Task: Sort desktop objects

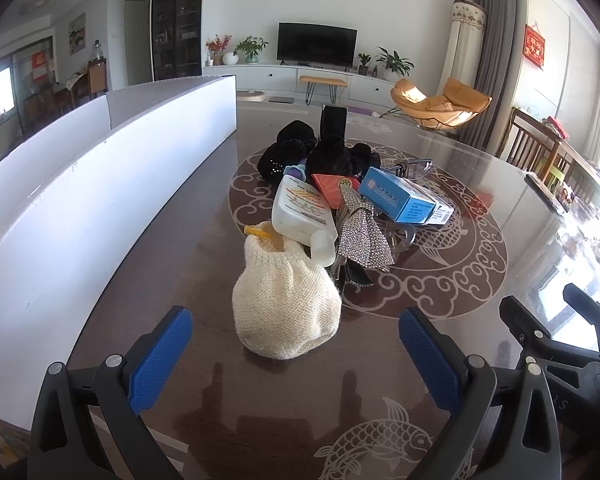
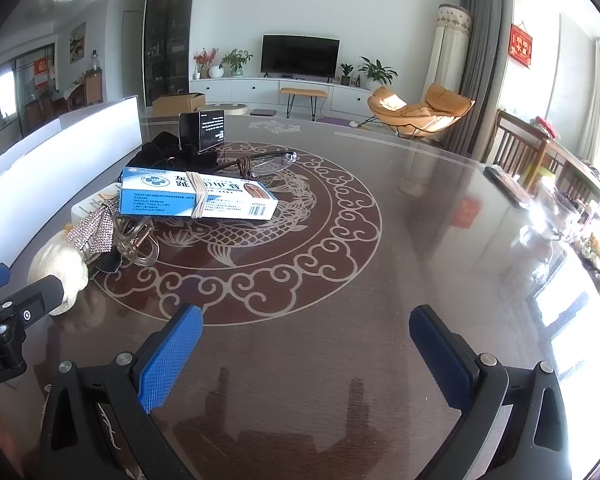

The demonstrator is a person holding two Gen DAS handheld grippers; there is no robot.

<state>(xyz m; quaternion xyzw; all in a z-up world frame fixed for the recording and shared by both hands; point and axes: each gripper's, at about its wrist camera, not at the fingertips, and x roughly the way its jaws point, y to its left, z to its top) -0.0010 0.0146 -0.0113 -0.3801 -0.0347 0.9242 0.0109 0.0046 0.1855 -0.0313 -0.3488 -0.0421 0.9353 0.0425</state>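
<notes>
A pile of objects lies mid-table: a cream knitted pouch nearest, a white bottle, a rhinestone bow clip, a blue medicine box, black scrunchies, glasses and a black box. My left gripper is open and empty, with the pouch just ahead between its fingers. In the right wrist view the blue box, pouch and bow sit to the left. My right gripper is open and empty over bare table.
A long white divided bin stands along the table's left side. The dark glass-topped table has a fish pattern. A remote and clutter lie at the far right edge. The right gripper's body shows at the left view's right.
</notes>
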